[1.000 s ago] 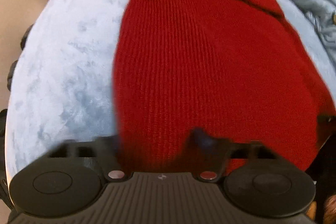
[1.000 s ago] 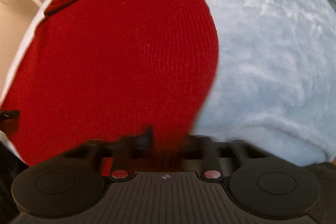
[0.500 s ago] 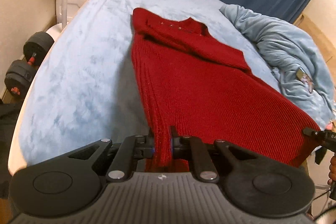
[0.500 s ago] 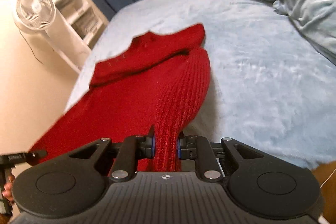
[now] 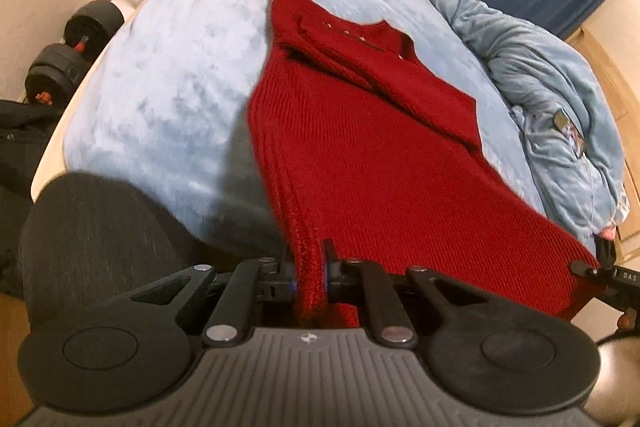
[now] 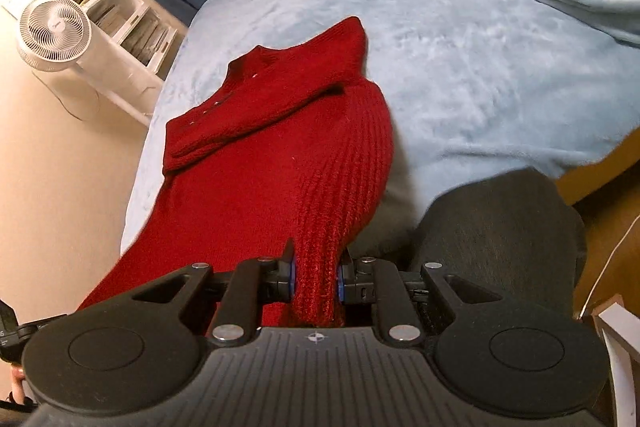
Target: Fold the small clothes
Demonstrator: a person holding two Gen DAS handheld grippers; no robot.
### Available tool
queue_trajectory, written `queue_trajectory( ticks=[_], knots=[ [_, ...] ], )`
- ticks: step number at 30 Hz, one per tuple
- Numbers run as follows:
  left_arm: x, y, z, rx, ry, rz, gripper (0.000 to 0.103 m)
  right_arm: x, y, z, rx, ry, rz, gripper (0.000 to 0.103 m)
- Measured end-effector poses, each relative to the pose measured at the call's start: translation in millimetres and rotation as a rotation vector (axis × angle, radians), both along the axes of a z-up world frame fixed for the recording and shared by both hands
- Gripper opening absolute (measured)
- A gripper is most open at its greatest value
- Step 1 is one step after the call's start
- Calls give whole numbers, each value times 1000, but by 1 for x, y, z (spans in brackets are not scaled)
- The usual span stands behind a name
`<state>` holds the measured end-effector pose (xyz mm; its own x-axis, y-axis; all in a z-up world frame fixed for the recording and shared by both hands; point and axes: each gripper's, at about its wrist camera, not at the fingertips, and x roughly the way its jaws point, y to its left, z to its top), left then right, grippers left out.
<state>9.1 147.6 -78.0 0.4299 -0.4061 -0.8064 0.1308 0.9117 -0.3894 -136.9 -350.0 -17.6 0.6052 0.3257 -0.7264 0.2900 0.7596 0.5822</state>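
we grip the red sweater (image 5: 360, 155) by its near hem, left gripper (image 5: 310, 277) and right gripper (image 6: 316, 279) each clamped tight on a corner, its length running away from us up the bed (image 5: 168, 67) toward the collar.

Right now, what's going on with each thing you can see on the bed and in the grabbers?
Red sweater: sleeves folded across the chest, top on the bed, bottom corners lifted.
Left hand-held gripper: shut on the sweater's bottom edge.
Right hand-held gripper: shut on the other bottom corner.
Blue bedcover: spread flat under the sweater.
Blue blanket: crumpled in a heap beside the sweater.
Fan: blades not visibly spinning, cannot tell for sure.
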Motion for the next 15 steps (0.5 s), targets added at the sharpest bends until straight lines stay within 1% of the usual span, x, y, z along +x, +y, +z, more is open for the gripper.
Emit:
queue_trajectory(
  ticks=[2,4,5,8,11,13,14,15],
  knots=[
    [15,4,6,-20,4,12,11,13,-3,5,15,-3,-1,18],
    [38,5,17,-31,-2,15,11,37,-12,10,43,-4,-25,18],
    [52,4,22,-39,-5,19,11,54,-19,12,61,-4,-42,18],
    [112,-6,40,-56,-27,24,11,113,-36,21,99,-16,-68,18],
    [200,-27,54,-30,-64,32,11,197,-54,20,112,-5,-88,18],
    [264,-38,50,-42,-50,93,13,261,-67,5,147,38,-137,19],
    [303,-44,43,-56,-36,130,17,296,-75,-8,167,67,-181,21],
    [336,-48,35,-51,-21,167,21,321,-80,-17,152,77,-228,30]
  ],
)
